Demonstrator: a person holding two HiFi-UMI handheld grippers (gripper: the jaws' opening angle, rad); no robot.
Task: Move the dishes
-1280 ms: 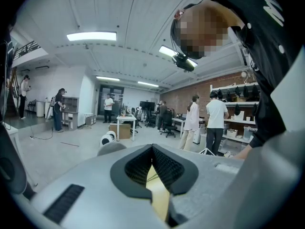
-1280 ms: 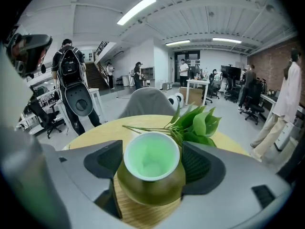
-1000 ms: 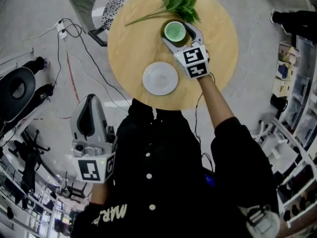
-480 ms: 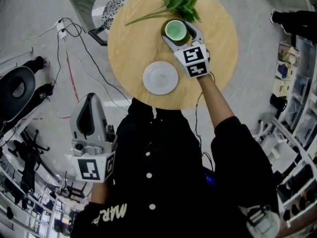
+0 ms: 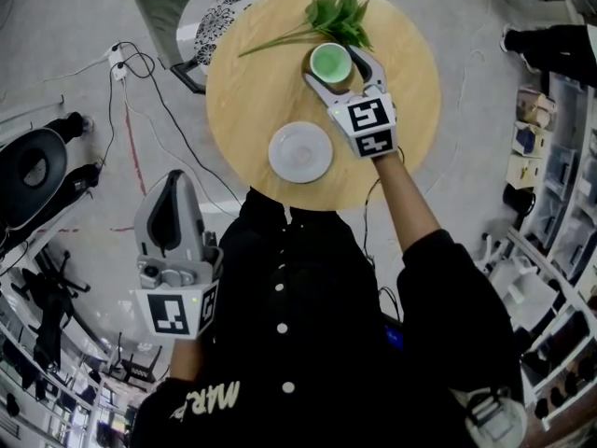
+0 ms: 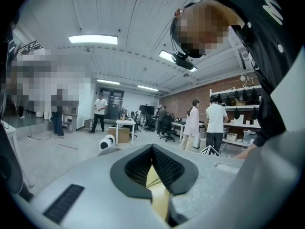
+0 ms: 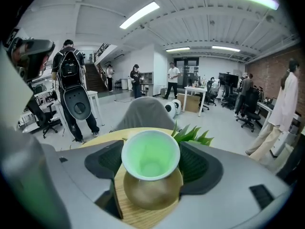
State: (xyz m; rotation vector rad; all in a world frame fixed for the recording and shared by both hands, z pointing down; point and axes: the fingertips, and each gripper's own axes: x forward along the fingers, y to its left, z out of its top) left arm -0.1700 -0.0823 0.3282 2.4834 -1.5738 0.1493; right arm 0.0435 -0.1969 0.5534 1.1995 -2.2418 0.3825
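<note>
A green-lined cup (image 5: 330, 62) with a gold-brown outside stands at the far side of the round wooden table (image 5: 252, 82), next to a sprig of green leaves (image 5: 338, 12). My right gripper (image 5: 332, 59) reaches over the table and is shut on the cup. In the right gripper view the cup (image 7: 150, 151) fills the gap between the two dark pads of that gripper (image 7: 152, 175), and both pads touch its belly. A white saucer (image 5: 300, 151) lies bare nearer to me. My left gripper (image 5: 173, 180) hangs off the table at my left side, shut and holding nothing (image 6: 152, 151).
A grey chair with a patterned cushion (image 5: 219, 12) stands at the table's far left; the right gripper view shows this chair (image 7: 145, 113) behind the cup. Cables (image 5: 140, 73) run over the floor. Shelving (image 5: 560, 157) lines the right. People stand in the room beyond.
The head view has shifted a little. The right gripper and the cup keep their place on the table, and the left gripper stays at my side.
</note>
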